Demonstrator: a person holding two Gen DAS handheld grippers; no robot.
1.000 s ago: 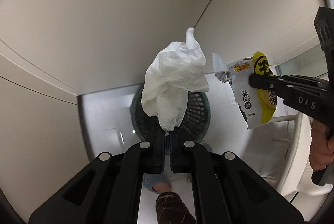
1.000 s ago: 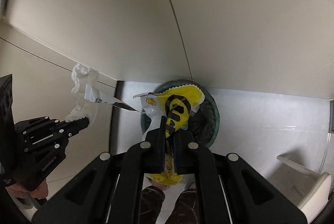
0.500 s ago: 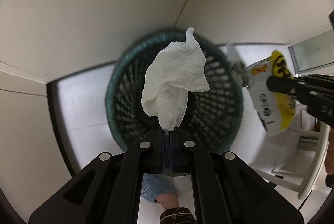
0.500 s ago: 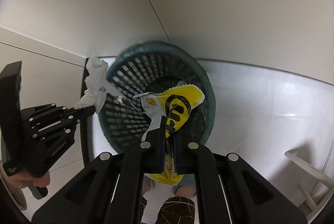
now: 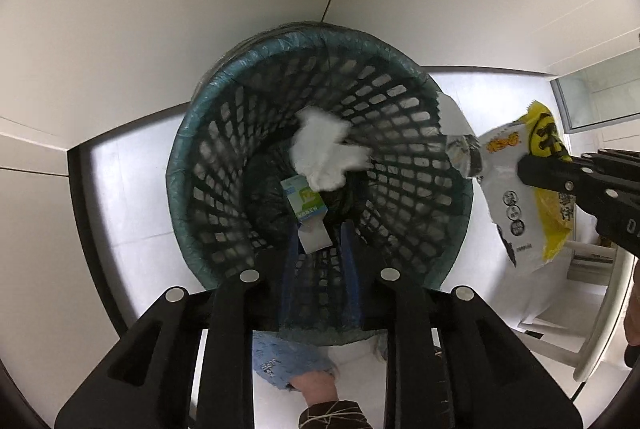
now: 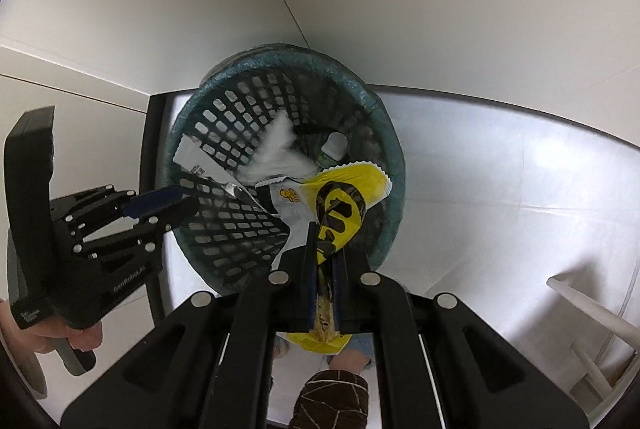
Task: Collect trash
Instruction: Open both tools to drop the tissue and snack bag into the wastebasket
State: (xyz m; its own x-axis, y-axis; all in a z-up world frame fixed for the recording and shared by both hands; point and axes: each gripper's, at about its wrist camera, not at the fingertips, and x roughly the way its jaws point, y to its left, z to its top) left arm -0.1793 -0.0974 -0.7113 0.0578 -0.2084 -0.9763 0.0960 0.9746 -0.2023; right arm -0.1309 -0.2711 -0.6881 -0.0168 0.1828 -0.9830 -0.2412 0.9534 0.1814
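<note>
A dark green mesh waste basket (image 5: 188, 165) (image 6: 208, 221) stands on the floor in a corner, seen from above. My left gripper (image 5: 320, 233) (image 6: 176, 203) hangs over its mouth, its jaws opening with nothing between them. The crumpled white tissue (image 5: 324, 153) (image 6: 276, 153) is loose and blurred inside the basket, above a small green and white carton (image 5: 306, 203). My right gripper (image 6: 325, 241) (image 5: 532, 165) is shut on a yellow and white snack wrapper (image 6: 340, 205) (image 5: 520, 189), which hangs at the basket's right rim.
Pale walls meet in a corner just behind the basket. A white chair frame (image 6: 592, 313) (image 5: 600, 309) stands to the right. A person's hand (image 6: 52, 337) holds the left gripper's handle, and feet in blue slippers (image 5: 280, 361) show below.
Both grippers sank toward the basket, which now fills the views. The left gripper let go of the white tissue, which dropped into the basket. The right gripper still holds the wrapper.
</note>
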